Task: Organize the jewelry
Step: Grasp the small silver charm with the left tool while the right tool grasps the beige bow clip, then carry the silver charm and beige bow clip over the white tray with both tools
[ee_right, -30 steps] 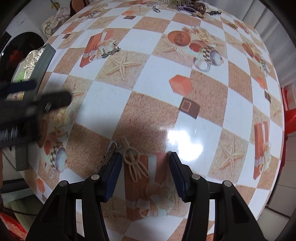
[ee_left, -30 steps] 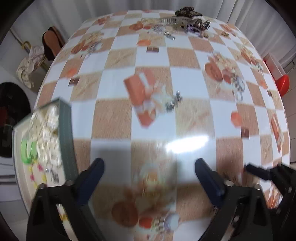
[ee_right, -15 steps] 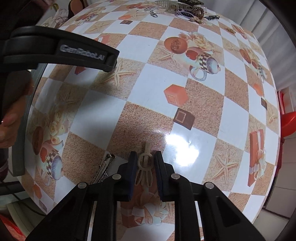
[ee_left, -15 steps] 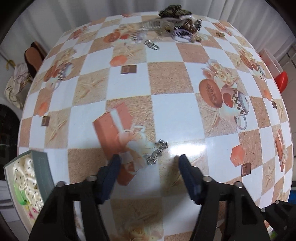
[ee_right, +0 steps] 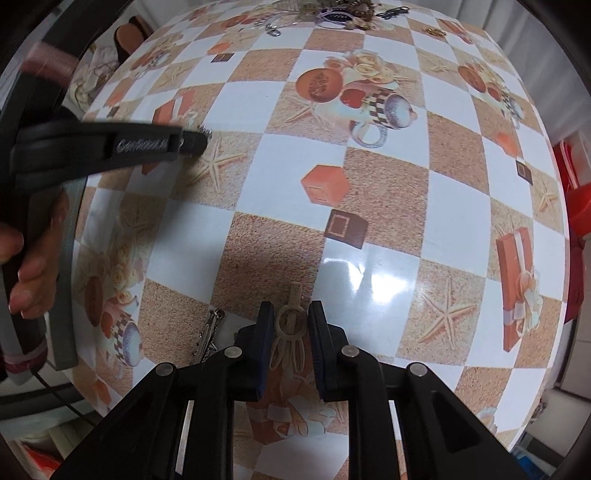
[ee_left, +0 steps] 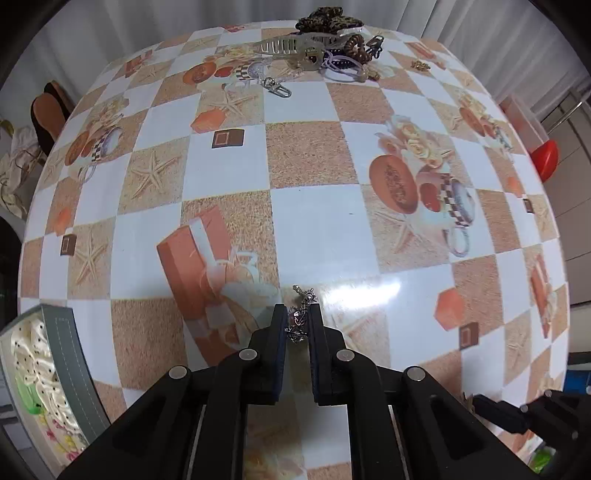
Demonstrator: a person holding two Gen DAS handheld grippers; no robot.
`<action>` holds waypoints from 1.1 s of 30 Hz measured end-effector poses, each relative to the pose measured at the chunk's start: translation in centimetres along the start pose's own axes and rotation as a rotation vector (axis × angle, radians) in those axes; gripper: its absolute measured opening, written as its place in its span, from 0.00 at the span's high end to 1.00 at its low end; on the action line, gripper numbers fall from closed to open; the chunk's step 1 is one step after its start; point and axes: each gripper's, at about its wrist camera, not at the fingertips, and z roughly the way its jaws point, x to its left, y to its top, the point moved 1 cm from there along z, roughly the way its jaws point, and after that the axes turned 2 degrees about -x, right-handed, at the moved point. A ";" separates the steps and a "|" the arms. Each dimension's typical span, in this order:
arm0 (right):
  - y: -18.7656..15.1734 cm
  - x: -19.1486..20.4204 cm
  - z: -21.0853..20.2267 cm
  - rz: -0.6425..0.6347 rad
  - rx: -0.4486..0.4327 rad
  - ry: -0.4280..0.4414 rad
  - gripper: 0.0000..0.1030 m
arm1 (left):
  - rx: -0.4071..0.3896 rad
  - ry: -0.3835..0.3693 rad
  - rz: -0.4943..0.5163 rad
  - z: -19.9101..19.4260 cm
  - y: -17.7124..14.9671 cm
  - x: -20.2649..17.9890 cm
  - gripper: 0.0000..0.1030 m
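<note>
pinching a silver chain (ee_left: 300, 318), left hand-held gripper (ee_left: 297, 314) nearly closed, right hand-held gripper (ee_right: 291, 318) clamping a cream hair clip (ee_right: 290, 334)

Both the left gripper (ee_left: 298, 325) and right gripper (ee_right: 291, 325) point steeply down, jaws apparently clamped.

A home: a bench under a patterned oilcloth (ee_left: 306, 155), heaped hair accessories (ee_left: 325, 48), curtains (ee_left: 147, 22) behind.
</note>
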 end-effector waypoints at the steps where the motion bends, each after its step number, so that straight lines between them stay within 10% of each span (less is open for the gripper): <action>1: 0.0 -0.2 -0.2 0.011 0.001 0.010 0.80 | -0.003 -0.008 -0.004 -0.4 -0.2 0.0 0.85; 33: -1.1 -3.0 -5.4 0.114 0.011 0.187 0.80 | -0.044 0.047 -0.282 -13.1 -12.5 2.7 0.85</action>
